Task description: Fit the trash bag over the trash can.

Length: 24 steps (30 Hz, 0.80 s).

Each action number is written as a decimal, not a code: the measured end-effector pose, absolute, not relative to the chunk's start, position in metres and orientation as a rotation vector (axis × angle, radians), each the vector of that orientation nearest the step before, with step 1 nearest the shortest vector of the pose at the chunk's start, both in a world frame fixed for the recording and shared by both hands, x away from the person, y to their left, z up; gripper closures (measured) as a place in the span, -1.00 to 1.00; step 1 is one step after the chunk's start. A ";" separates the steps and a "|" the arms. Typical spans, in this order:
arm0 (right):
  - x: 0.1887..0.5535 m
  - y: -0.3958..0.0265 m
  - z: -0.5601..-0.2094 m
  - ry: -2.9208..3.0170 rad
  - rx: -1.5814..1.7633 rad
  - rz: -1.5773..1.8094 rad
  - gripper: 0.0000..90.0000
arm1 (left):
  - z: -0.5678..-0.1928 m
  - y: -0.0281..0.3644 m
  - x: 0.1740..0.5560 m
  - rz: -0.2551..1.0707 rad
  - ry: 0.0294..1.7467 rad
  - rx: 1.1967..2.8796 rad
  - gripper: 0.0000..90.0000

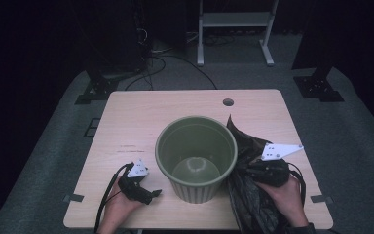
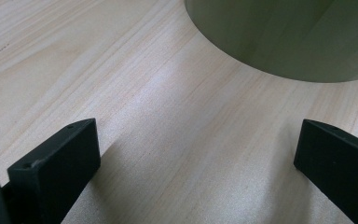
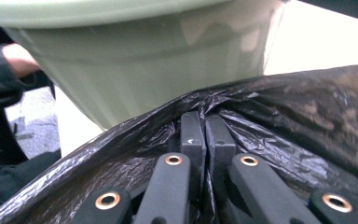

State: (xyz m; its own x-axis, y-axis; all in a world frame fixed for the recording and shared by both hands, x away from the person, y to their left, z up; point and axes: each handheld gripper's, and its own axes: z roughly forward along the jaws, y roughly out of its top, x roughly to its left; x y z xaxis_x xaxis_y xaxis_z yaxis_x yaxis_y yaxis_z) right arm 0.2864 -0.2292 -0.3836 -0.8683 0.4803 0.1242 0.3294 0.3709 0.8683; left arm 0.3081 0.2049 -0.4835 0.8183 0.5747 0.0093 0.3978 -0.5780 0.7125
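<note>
Nearest the person, on the wooden table (image 1: 126, 122), the left gripper (image 1: 148, 193) rests just left of the green bin (image 1: 196, 156), low by its base. In the left gripper view its jaws stand wide apart with only bare tabletop between them, and the bin's (image 2: 284, 37) ribbed wall curves just ahead.

On the bin's other side the right gripper (image 1: 253, 170) is clenched on a black plastic bag (image 1: 246, 195). In the right gripper view the two pads (image 3: 205, 135) meet with a pinch of crinkled film (image 3: 307, 116) caught between them, and the bin's (image 3: 144, 70) outer wall rises directly in front, blocking the way forward. The bag drapes from the bin's right side down toward the near table edge, one peak of it standing up against the rim.

The bin stands upright at the table's middle, its mouth open; inside, a bare, shiny bottom shows.

Beyond the bin, a round cable hole (image 1: 228, 102) sits near the far edge. Past the table, cables (image 1: 175, 63) trail over grey carpet toward a white frame (image 1: 236, 29).
</note>
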 end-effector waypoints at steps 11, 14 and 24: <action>0.276 -0.242 -0.361 2.440 0.660 1.623 0.95 | -0.484 0.205 0.308 0.310 0.710 2.261 -1.00; 0.271 -0.244 -0.352 2.433 0.626 1.638 0.95 | -0.484 0.205 0.308 0.310 0.710 2.261 -1.00; 0.262 -0.251 -0.325 2.436 0.521 1.717 0.95 | -0.484 0.205 0.308 0.311 0.712 2.259 -1.00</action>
